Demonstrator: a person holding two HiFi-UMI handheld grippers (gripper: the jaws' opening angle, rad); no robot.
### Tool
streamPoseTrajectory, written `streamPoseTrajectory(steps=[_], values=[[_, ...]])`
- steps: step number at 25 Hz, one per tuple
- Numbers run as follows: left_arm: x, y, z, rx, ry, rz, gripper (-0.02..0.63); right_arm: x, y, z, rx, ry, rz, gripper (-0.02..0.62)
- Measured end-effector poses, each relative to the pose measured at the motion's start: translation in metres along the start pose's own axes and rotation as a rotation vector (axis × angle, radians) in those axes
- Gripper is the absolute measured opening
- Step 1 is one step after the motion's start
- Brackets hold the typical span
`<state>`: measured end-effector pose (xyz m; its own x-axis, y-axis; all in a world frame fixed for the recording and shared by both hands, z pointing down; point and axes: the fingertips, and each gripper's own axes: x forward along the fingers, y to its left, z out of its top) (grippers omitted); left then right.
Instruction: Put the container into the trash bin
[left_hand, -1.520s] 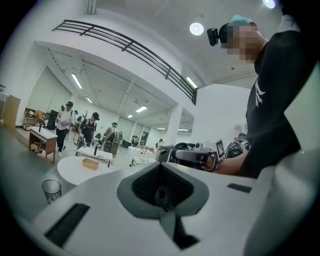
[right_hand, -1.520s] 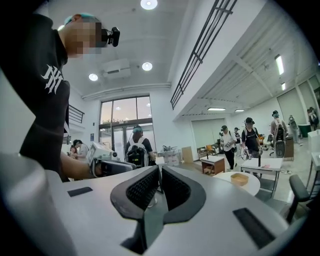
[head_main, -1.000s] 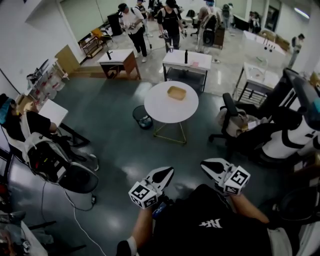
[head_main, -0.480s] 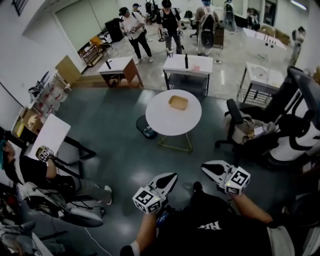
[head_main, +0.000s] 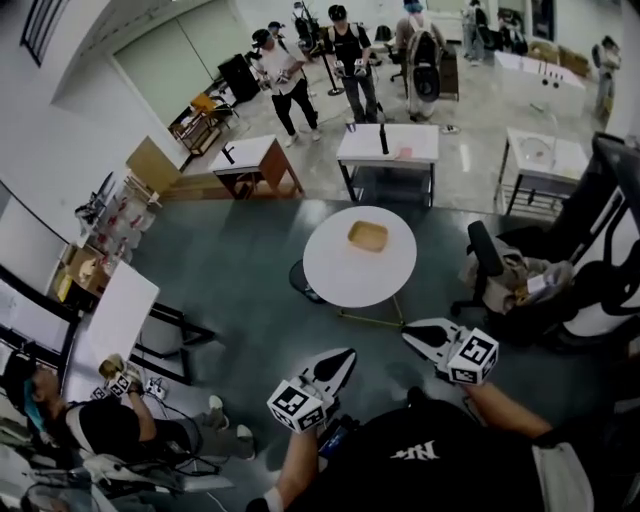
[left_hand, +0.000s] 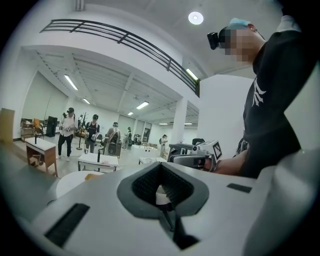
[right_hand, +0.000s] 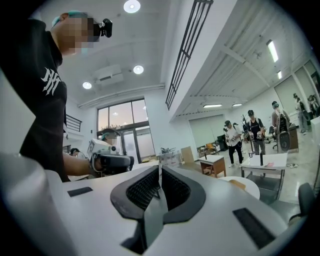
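Note:
A tan, shallow container (head_main: 368, 236) lies on a round white table (head_main: 350, 280) ahead of me. A dark mesh trash bin (head_main: 301, 281) stands on the floor at the table's left edge, partly hidden by the tabletop. My left gripper (head_main: 346, 353) and right gripper (head_main: 406, 331) are held side by side in front of my body, well short of the table, both shut and empty. The left gripper view shows its shut jaws (left_hand: 161, 166) with the table (left_hand: 67, 184) and container (left_hand: 92, 176) far off. In the right gripper view the shut jaws (right_hand: 160, 168) point past the table (right_hand: 247, 184).
A black office chair (head_main: 487, 262) draped with clothing stands right of the round table. Two rectangular tables (head_main: 388, 146) (head_main: 254, 155) stand beyond it, with several people (head_main: 283, 68) standing farther back. A seated person (head_main: 95, 425) and a white desk (head_main: 112, 320) are at lower left.
The round table, container and bin have come nearer and lower in the head view. Both grippers keep their place before my body, still shut.

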<state>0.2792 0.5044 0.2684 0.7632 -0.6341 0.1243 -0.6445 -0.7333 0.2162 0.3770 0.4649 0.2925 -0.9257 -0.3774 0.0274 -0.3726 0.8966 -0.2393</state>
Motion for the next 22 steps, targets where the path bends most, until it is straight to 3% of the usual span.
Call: streamPoseTrajectory(steps=[7,13,22], values=[[0.027,0.044,-0.007,-0.01,0.0,0.077,0.003,0.021,-0.055,-0.008,0.0,0.039,0.047,0.043],[0.029,0.082,-0.012,-0.043,0.021,0.108,0.003,0.039,-0.086,-0.03,0.054,0.096,0.02,0.043],[0.051,0.171,0.001,-0.036,0.005,0.032,0.003,0.103,-0.14,-0.02,0.049,0.106,-0.083,0.043]])
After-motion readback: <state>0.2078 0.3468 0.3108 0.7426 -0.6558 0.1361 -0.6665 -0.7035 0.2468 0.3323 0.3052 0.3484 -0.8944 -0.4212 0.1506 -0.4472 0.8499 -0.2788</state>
